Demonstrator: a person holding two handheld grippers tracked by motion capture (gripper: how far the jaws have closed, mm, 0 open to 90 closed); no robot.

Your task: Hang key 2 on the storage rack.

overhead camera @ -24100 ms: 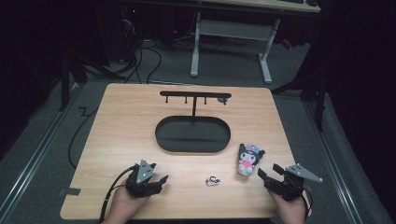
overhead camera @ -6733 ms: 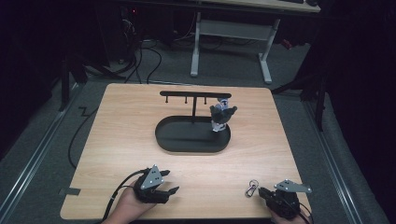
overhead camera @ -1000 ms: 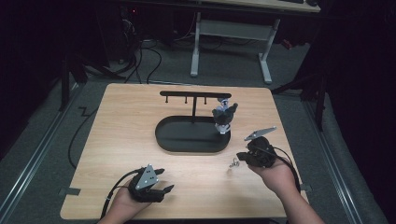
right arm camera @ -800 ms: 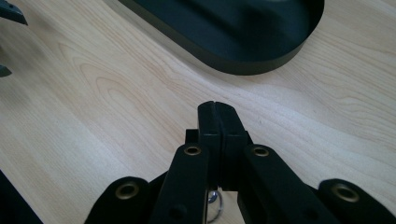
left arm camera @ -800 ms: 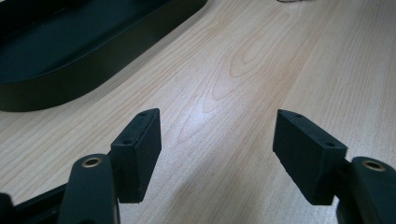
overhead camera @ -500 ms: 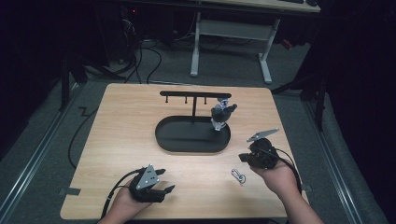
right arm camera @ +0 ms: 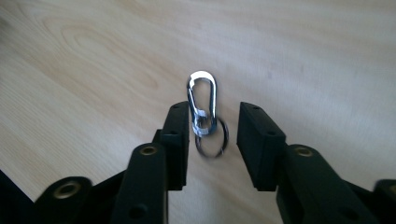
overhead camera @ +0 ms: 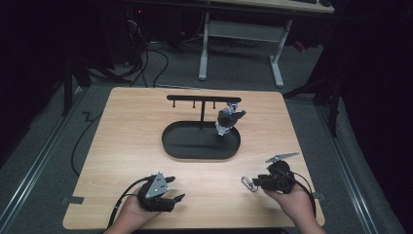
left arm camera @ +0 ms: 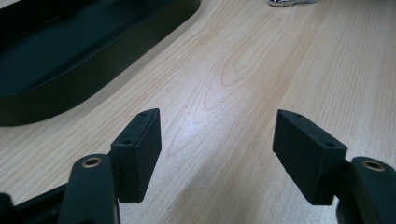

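Note:
A silver carabiner (right arm camera: 201,98) with a dark key ring (right arm camera: 219,142) lies on the wooden table (overhead camera: 122,146) near the front right. My right gripper (right arm camera: 214,119) straddles it. Its jaws have just been opening, and the ring end sits in the gap with the pads not pressing on it. In the high view the carabiner (overhead camera: 248,184) lies just left of the right gripper (overhead camera: 256,183). My left gripper (overhead camera: 175,188) rests at the front left, open (left arm camera: 217,140) with bare wood between its jaws. A small plush toy (overhead camera: 226,120) hangs from the black stand (overhead camera: 203,99).
The stand rises from a black oval tray (overhead camera: 195,146) at the table's middle, also seen at the upper left of the left gripper view as a dark tray (left arm camera: 70,70). The carabiner (left arm camera: 292,2) shows at that view's top edge. Cables and desk legs lie beyond the table.
The right hand came down and toward the front edge with the carabiner. Its jaws went from shut on it to apart, and it now lies on the wood. The left hand kept still.

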